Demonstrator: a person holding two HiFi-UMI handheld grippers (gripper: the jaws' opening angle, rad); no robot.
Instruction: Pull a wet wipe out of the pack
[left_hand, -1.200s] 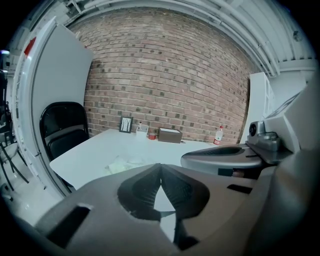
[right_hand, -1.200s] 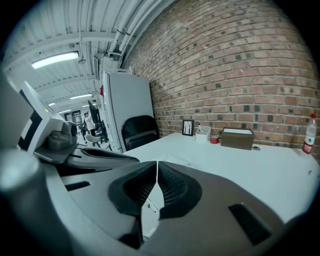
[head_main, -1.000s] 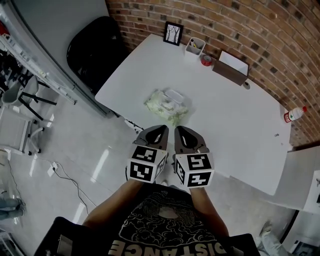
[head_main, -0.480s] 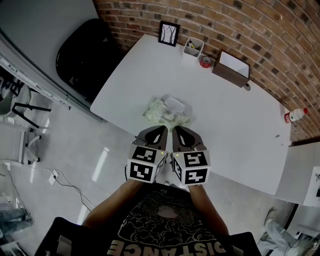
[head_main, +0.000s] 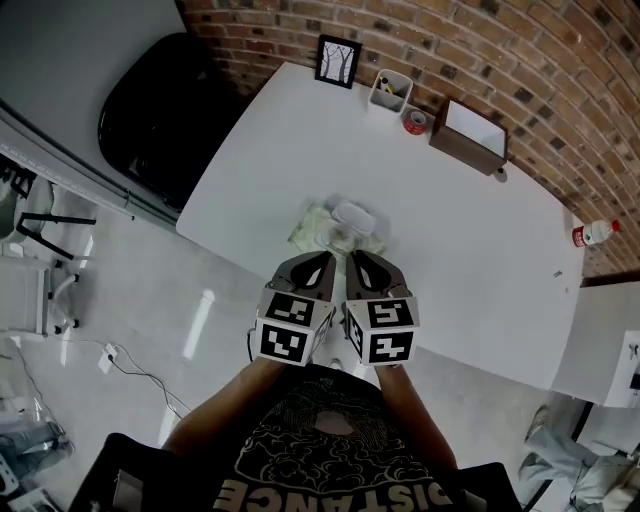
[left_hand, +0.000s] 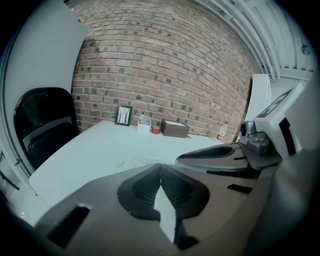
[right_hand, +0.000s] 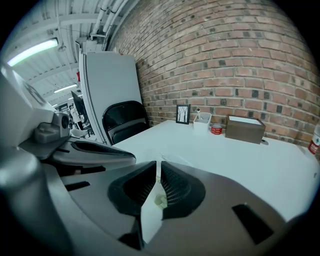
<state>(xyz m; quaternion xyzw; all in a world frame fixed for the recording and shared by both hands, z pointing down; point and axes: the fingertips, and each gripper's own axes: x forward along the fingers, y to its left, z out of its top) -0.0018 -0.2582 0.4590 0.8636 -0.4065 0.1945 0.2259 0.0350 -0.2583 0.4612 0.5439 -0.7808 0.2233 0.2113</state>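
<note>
Pack (head_main: 322, 230): a pale green wet wipe pack. It lies flat on the desk, in the middle of the head view, close to the desk edge nearest the person.
Lid (head_main: 352, 214): white, on top of the pack, toward its upper right. I cannot tell if it is open or closed.
Left gripper (head_main: 322, 258): just below the pack in the head view, left of the middle. In its own view the two jaw tips touch each other, and nothing is between them.
Right gripper (head_main: 356, 258): right beside the left one, also just below the pack. Its jaws are almost together, with only a thin slit left and nothing held. A bit of pale green shows through the gap lower down.
Desk (head_main: 300, 140): white and wide, running from the middle of the frame to the right.
Back of desk: a small picture frame (head_main: 339, 61), a white cup (head_main: 390, 92), a red roll (head_main: 414, 122) and a brown box (head_main: 468, 135) stand in a row near the brick wall (head_main: 540, 50).
Bottle (head_main: 592, 234): lying at the far right edge of the frame.
Chair (head_main: 150, 110): black, at the upper left, beside the desk.
Person (head_main: 330, 450): dark printed shirt and both arms, at the bottom of the frame.
</note>
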